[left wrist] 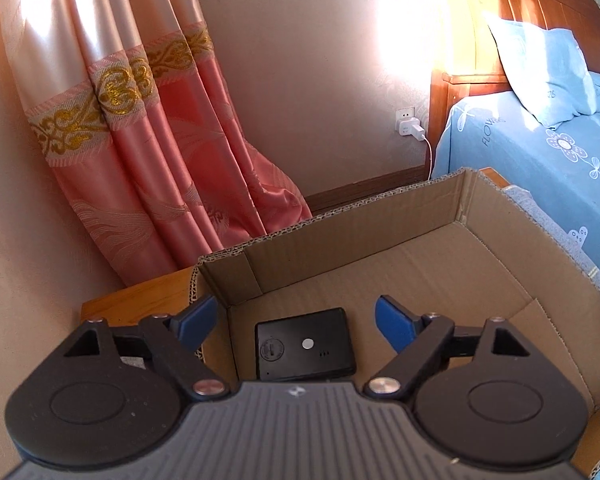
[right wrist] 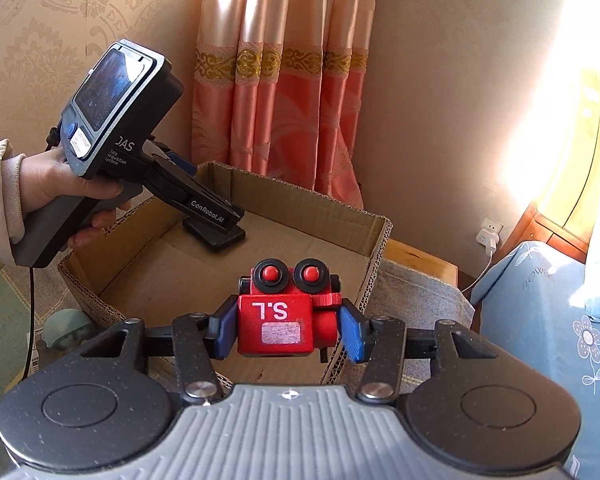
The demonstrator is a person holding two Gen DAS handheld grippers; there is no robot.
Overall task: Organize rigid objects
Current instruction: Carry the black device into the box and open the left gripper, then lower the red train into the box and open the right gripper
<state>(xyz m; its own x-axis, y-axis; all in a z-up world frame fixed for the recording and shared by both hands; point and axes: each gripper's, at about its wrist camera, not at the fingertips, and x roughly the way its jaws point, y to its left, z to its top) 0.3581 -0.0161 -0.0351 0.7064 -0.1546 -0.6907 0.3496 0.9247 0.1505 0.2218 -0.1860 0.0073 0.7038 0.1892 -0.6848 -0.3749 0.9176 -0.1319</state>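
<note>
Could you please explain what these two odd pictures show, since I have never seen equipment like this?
A person holds a two-finger gripper in each hand, each with a camera looking along its blue fingers. The left camera shows the left gripper open above a black device lying in a cardboard box. The right camera shows the right gripper shut on a red toy robot near the box; the person's left hand and its gripper appear from the side.
</note>
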